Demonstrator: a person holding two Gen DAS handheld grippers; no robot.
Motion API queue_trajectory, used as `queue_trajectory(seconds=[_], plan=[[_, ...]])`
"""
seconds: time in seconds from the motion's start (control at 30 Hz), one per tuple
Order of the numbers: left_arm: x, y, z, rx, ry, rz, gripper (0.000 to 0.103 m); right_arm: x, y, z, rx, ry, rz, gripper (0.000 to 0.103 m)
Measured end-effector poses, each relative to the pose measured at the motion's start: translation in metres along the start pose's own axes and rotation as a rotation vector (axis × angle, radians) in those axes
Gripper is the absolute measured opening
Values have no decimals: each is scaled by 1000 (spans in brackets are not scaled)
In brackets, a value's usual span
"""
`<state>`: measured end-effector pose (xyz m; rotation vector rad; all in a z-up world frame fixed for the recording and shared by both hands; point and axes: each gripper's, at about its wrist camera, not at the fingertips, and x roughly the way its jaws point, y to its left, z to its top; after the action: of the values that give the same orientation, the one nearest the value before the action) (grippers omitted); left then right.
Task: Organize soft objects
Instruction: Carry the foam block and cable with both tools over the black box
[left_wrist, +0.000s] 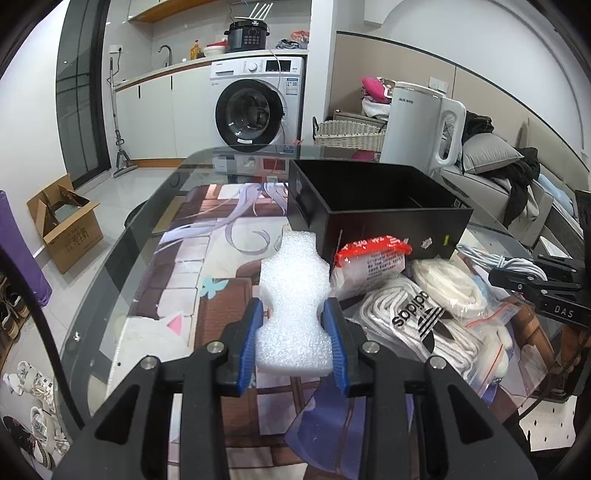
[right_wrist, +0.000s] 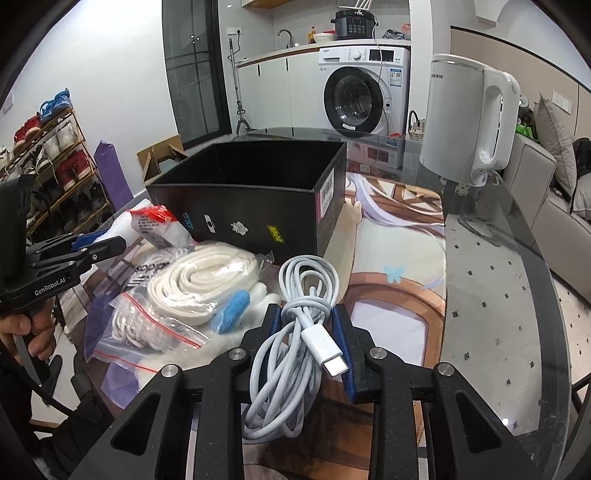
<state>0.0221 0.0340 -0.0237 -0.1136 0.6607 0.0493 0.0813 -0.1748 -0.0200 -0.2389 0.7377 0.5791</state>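
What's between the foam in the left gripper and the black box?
Nothing visible. The left gripper holds the foam just short of the box, whose top is open. The red-topped packet lies beside that path, against the box's front.

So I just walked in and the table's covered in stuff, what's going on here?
A person is tidying soft items with a handheld gripper in each hand. The left gripper is clamped on a white foam piece, and the right gripper is clamped on a coiled white cable. Both are held near an open black box, which looks empty so far. Bagged laces and a red-and-white packet wait on the glass table.
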Motion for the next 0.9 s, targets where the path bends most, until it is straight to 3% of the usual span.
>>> queue_trajectory(seconds=[0.9], plan=[[-28,-21,31,23,-104,-6,33,-54,16,27,5,-203,50,28]])
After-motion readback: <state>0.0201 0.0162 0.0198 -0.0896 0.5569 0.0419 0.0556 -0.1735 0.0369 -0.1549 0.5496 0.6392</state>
